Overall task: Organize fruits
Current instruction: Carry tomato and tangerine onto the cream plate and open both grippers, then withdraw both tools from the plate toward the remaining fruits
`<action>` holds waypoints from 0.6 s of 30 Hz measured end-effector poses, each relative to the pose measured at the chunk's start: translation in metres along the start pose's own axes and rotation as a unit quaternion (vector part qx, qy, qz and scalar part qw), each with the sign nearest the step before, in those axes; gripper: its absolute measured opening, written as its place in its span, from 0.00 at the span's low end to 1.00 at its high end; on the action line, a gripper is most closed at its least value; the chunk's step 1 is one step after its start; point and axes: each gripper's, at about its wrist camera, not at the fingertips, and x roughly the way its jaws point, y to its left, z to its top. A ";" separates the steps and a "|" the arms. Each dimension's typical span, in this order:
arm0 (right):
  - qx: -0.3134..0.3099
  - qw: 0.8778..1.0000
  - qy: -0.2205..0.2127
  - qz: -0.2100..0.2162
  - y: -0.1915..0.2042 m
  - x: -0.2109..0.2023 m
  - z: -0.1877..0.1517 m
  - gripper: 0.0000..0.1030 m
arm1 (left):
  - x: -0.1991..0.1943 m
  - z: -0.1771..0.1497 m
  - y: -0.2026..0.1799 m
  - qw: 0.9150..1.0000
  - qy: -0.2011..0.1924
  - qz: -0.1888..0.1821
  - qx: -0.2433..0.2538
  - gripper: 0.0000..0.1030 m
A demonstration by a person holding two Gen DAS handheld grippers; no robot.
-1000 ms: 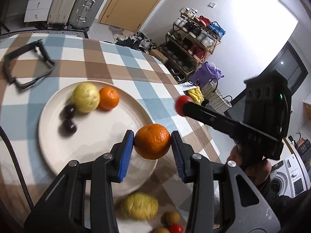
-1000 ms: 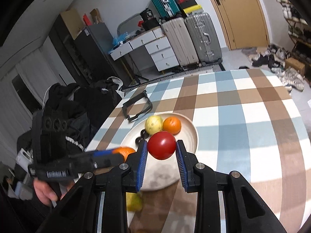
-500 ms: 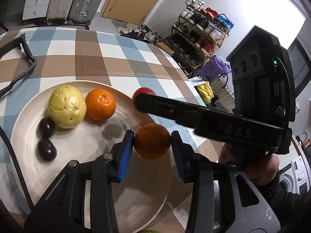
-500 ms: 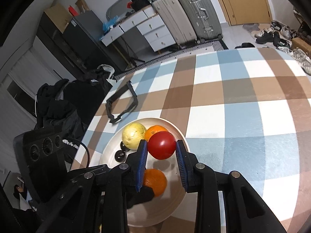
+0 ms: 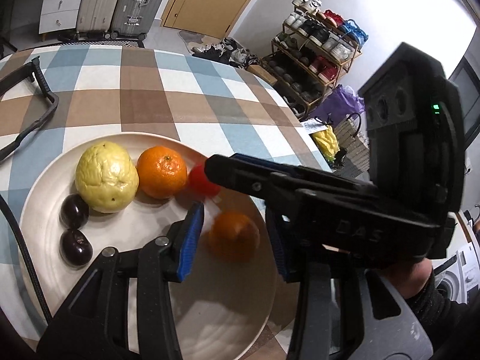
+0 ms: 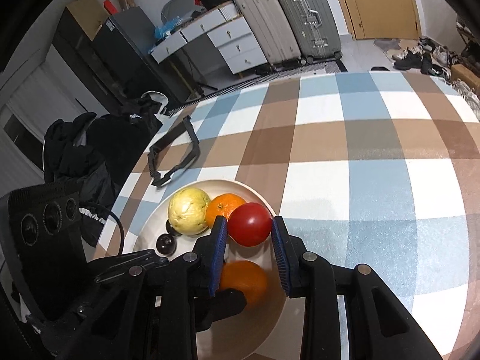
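A cream plate (image 5: 90, 270) on the checked tablecloth holds a yellow guava (image 5: 105, 177), an orange (image 5: 162, 171) and two dark plums (image 5: 75, 214). My left gripper (image 5: 234, 240) is open over the plate; a second orange (image 5: 234, 237), blurred, sits between its blue pads without touching them. My right gripper (image 6: 248, 240) has its jaws slightly apart around a red tomato (image 6: 249, 223), which rests beside the first orange (image 6: 223, 208) on the plate (image 6: 270, 324). The right gripper's finger (image 5: 270, 177) crosses the left wrist view and hides most of the tomato (image 5: 201, 180).
A black strap frame (image 6: 174, 159) lies on the table beyond the plate. The table edge runs at the right of the left wrist view, with a shoe rack (image 5: 318, 57) beyond. Suitcases (image 6: 288, 21) and drawers stand by the far wall.
My left gripper opened and let the orange drop onto the plate. My right gripper lowered the tomato to the plate beside the first orange and its jaws opened slightly.
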 end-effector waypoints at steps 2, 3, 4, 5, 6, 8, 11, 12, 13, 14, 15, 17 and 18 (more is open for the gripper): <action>0.000 1.000 -0.005 0.000 0.000 -0.004 0.000 0.34 | -0.002 -0.001 0.000 1.000 -0.001 0.006 0.000 0.44; -0.001 1.000 -0.010 0.002 0.001 -0.008 -0.001 0.42 | -0.005 -0.001 0.000 1.000 -0.003 0.005 -0.002 0.44; -0.002 1.000 -0.012 0.004 0.002 -0.011 -0.001 0.45 | -0.008 -0.002 -0.001 1.000 -0.005 0.005 -0.002 0.44; -0.003 1.000 -0.019 0.002 0.003 -0.015 -0.001 0.46 | -0.011 -0.003 -0.001 1.000 -0.006 0.008 -0.004 0.44; -0.004 1.000 -0.023 0.000 0.004 -0.019 -0.002 0.46 | -0.014 -0.004 -0.002 1.000 -0.008 0.009 -0.004 0.46; -0.005 0.999 -0.035 -0.002 0.006 -0.030 -0.003 0.46 | -0.024 -0.007 -0.004 1.000 -0.014 0.010 -0.003 0.49; 0.003 0.998 -0.056 -0.001 0.009 -0.050 -0.010 0.50 | -0.040 -0.012 -0.009 0.999 -0.026 0.020 0.001 0.50; 0.007 0.998 -0.062 -0.001 0.009 -0.057 -0.013 0.50 | -0.046 -0.013 -0.010 0.999 -0.030 0.022 0.002 0.51; 0.011 0.998 -0.064 0.000 0.010 -0.062 -0.017 0.50 | -0.053 -0.015 -0.012 0.999 -0.035 0.026 0.003 0.52; 0.012 0.998 -0.067 -0.001 0.012 -0.068 -0.021 0.50 | -0.061 -0.018 -0.013 0.999 -0.041 0.029 0.004 0.54; 0.013 0.997 -0.070 -0.002 0.015 -0.074 -0.026 0.50 | -0.069 -0.021 -0.015 0.998 -0.047 0.032 0.006 0.58; 0.011 0.997 -0.078 -0.005 0.020 -0.086 -0.038 0.50 | -0.085 -0.028 -0.019 0.998 -0.056 0.039 0.007 0.63; 0.010 0.996 -0.084 -0.009 0.024 -0.094 -0.046 0.52 | -0.092 -0.031 -0.021 0.997 -0.060 0.042 0.010 0.66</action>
